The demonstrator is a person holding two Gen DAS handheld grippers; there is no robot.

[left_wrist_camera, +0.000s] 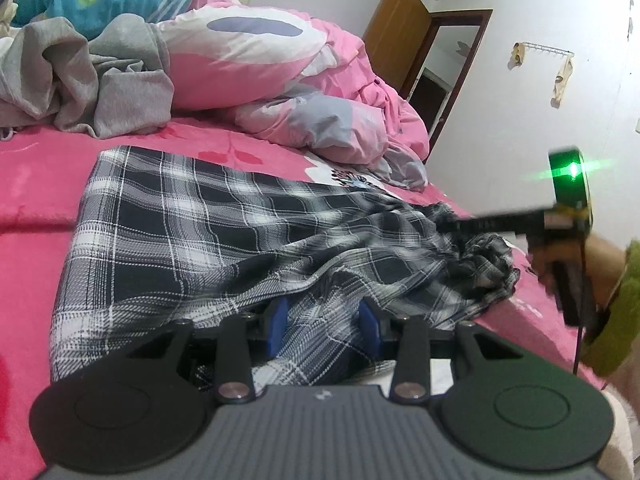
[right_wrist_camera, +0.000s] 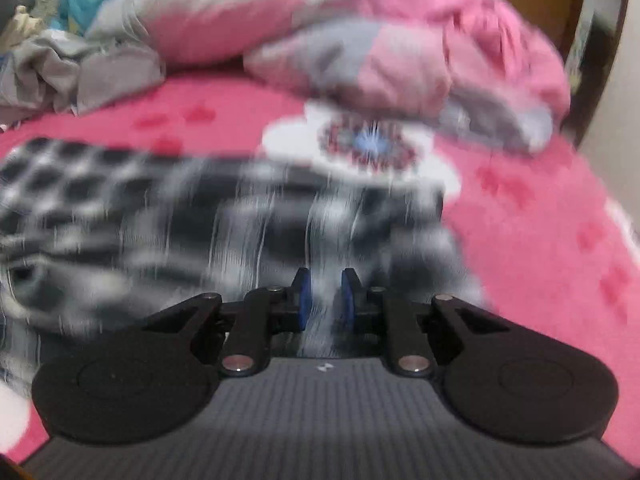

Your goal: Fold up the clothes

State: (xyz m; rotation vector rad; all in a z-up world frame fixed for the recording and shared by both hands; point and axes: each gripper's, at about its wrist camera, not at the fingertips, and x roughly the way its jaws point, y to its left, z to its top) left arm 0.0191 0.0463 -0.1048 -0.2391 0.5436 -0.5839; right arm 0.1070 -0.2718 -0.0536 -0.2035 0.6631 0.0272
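The left tool (left_wrist_camera: pixel 325 326) has its pads apart with plaid cloth between them; the right tool (right_wrist_camera: pixel 323 298), blurred, pinches a narrow fold; the plaid garment (left_wrist_camera: pixel 208 232) lies on the pink bed (left_wrist_camera: pixel 36 184), flat at one end and bunched at the other; I judge the folding unfinished.

left gripper (left_wrist_camera: pixel 326 326) sat low w/ blue pads (left_wrist_camera: pixel 279 326) apart, cloth between them, while right gripper (right_wrist_camera: pixel 325 300), held in a hand (left_wrist_camera: pixel 570 264) w/ green sleeve (left_wrist_camera: pixel 618 312), had pads nearly closed on fabric.
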